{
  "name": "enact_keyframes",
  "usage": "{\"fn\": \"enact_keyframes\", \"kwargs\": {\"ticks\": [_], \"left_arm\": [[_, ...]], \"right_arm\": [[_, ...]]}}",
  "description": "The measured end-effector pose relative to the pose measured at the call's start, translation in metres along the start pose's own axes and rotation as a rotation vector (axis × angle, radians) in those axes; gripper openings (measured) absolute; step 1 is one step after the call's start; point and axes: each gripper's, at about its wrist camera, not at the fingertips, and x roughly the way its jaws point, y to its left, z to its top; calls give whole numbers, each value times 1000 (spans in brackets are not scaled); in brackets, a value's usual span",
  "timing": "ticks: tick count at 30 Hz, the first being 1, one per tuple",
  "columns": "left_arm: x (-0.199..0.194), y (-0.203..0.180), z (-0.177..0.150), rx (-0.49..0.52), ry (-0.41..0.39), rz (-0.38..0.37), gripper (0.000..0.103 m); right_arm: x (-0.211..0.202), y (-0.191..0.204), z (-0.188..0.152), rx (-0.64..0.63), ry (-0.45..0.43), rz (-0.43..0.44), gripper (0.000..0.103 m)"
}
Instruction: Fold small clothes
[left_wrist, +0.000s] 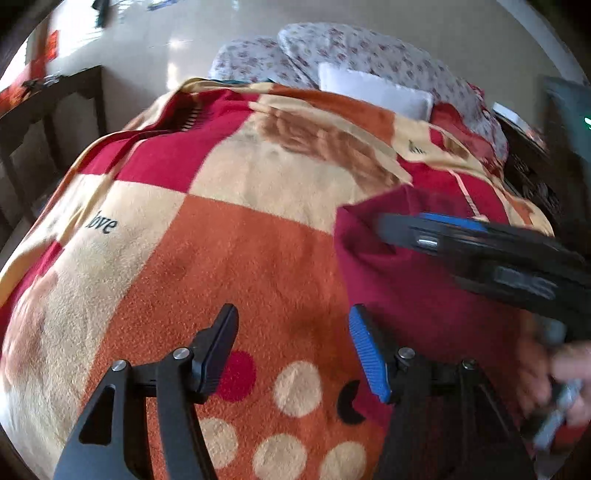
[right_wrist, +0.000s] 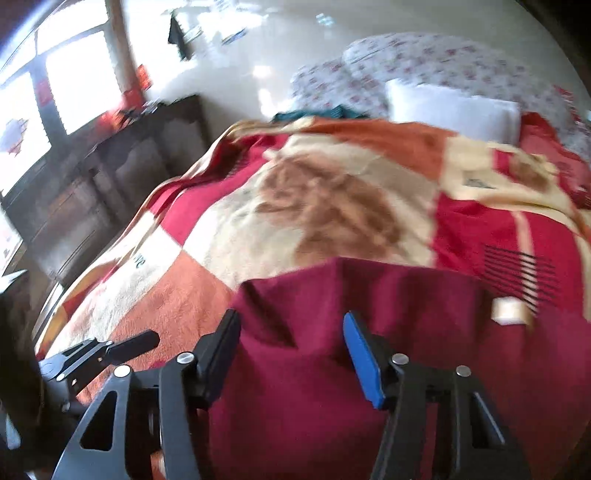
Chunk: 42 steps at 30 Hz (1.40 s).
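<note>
Where the blanket (left_wrist: 258, 258) reads "love" (left_wrist: 102, 222), both tongs (left_wrist: 291, 347) (right_wrist: 290, 350) released, gripping nothing.

The word "love" (left_wrist: 102, 223) can be read in dark lowercase letters on a cream square of the patchwork blanket (left_wrist: 240, 258), at the left side of the bed. The right wrist view shows the same word only in part and blurred. A second dark inscription (left_wrist: 416, 148) on a far cream patch is too small to read.
</note>
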Motion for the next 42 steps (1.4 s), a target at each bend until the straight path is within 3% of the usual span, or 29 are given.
{"fn": "enact_keyframes", "kwargs": {"ticks": [2,5,7,11,14,15,16,21,26,27,29,31,32,36,39,42], "left_arm": [[0,2,0,8,13,-27,62],[2,-2,-2,33,27,-27,65],[3,-5,-4,55,33,-12,65],[2,-1,-4,37,34,-17,65],[7,0,-5,39,50,-9,65],[8,0,-5,42,54,-5,65],[8,0,-5,43,55,-3,65],[11,-1,-6,52,62,13,65],[14,3,-5,44,68,27,65],[12,6,-4,28,60,16,65],[2,11,-1,-11,22,-43,65],[-6,11,1,-32,-9,-114,70],[-9,10,2,-34,-18,-145,71],[-12,-11,-2,13,-27,-214,72],[-8,-29,-6,64,-14,-222,73],[3,-39,-10,76,10,-202,74]], "right_arm": [[15,3,3,-37,14,23,56],[25,8,9,-85,26,44,43],[26,17,9,-138,42,60,23],[20,30,8,-224,21,46,22],[35,34,7,-245,75,6,22],[39,34,6,-249,80,-5,19],[40,33,6,-248,77,-14,9],[27,26,21,-161,-23,-15,1],[36,14,24,-62,-28,-4,2],[28,12,21,-43,-36,6,2],[5,8,13,-27,-44,-9,17],[-22,4,-4,-31,-54,-68,65],[-38,1,-17,-29,-61,-103,71],[-85,-20,-71,26,-53,-218,72],[-112,-49,-116,111,-36,-339,71],[-126,-82,-136,215,-41,-416,71]]}}
